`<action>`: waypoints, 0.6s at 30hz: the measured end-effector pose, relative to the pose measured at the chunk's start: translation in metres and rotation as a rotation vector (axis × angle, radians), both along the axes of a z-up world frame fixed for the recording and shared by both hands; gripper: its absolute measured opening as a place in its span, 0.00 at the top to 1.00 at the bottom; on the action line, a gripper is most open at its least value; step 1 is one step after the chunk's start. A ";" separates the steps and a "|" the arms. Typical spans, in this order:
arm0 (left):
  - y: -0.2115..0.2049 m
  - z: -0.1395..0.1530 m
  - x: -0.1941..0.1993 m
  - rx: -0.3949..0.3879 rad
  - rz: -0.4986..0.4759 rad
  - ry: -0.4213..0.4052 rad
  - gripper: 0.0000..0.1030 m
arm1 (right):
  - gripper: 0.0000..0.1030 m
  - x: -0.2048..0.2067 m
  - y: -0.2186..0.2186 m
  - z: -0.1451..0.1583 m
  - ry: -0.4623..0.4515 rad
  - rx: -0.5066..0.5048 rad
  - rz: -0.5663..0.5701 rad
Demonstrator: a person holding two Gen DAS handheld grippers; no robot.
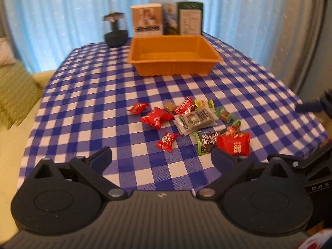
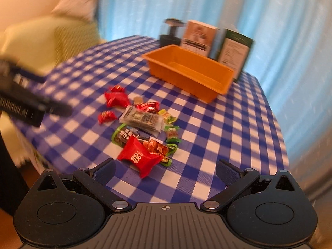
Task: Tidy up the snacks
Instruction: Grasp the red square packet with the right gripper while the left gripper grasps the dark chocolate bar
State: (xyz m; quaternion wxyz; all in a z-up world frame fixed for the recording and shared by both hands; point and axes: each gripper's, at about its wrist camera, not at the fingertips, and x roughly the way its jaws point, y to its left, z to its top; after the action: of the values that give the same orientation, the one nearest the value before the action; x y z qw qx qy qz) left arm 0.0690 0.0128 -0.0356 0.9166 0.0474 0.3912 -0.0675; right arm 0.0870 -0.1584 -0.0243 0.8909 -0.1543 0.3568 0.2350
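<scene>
Progress: nothing sorted yet, by the look of it. The orange tray (image 1: 174, 62) stands at the far middle of the checked tablecloth (image 1: 83, 95) and its inside shows bare in both views. All the snacks (image 1: 193, 122) lie loose in one cluster on the cloth, nearer than the tray and well apart from it. Judged: task at its start; every piece remains to be moved, presumably into the tray.

Background, not in play: three upright boxes (image 1: 168, 18) just behind the tray, a dark jar-like object (image 1: 115, 30) to their left.

Left gripper (image 1: 161, 159): jaws spread wide, nothing between them, only cloth. Small red candy (image 1: 167, 141) lies just beyond the gap, slightly right of centre line. The big red packet (image 1: 234, 144) sits just past the right fingertip (image 1: 223, 157); contact cannot be told from this view.

Right gripper (image 2: 165, 169): jaws likewise wide apart, empty. The big red packet (image 2: 141, 157) lies just ahead of the gap, toward its left finger (image 2: 104, 169), overlapping a green-edged dark wrapper (image 2: 126, 137). Grey sachet stack (image 2: 143, 121) further off, mid-cluster.

The left gripper shows at the left edge of the right view, blurred.

Judged: the big red packet is the nearest candidate for the right fingers; both views are soft, so fine contact is not readable
</scene>
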 end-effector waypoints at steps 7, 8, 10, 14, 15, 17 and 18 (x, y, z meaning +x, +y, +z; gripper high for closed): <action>-0.005 -0.029 0.026 0.029 -0.191 0.052 0.12 | 0.25 0.010 0.023 -0.036 -0.025 -0.131 0.219; -0.007 -0.033 0.029 0.039 -0.207 0.060 0.14 | 0.30 0.012 0.028 -0.041 -0.028 -0.148 0.245; -0.008 -0.041 0.032 0.049 -0.231 0.065 0.17 | 0.38 0.016 0.036 -0.050 -0.032 -0.180 0.285; -0.008 -0.050 0.038 0.050 -0.259 0.064 0.18 | 0.44 0.023 0.049 -0.064 -0.058 -0.233 0.344; -0.008 -0.052 0.040 0.047 -0.260 0.068 0.18 | 0.47 0.025 0.051 -0.066 -0.064 -0.241 0.352; -0.007 -0.056 0.043 0.036 -0.268 0.075 0.18 | 0.51 0.029 0.054 -0.070 -0.063 -0.261 0.363; -0.007 -0.057 0.044 0.034 -0.273 0.079 0.18 | 0.55 0.031 0.055 -0.073 -0.060 -0.273 0.367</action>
State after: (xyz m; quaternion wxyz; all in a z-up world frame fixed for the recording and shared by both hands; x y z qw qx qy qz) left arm 0.1131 0.0055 -0.0926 0.8818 0.1131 0.4179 -0.1868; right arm 0.1175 -0.1031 -0.0975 0.8143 -0.3428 0.3245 0.3379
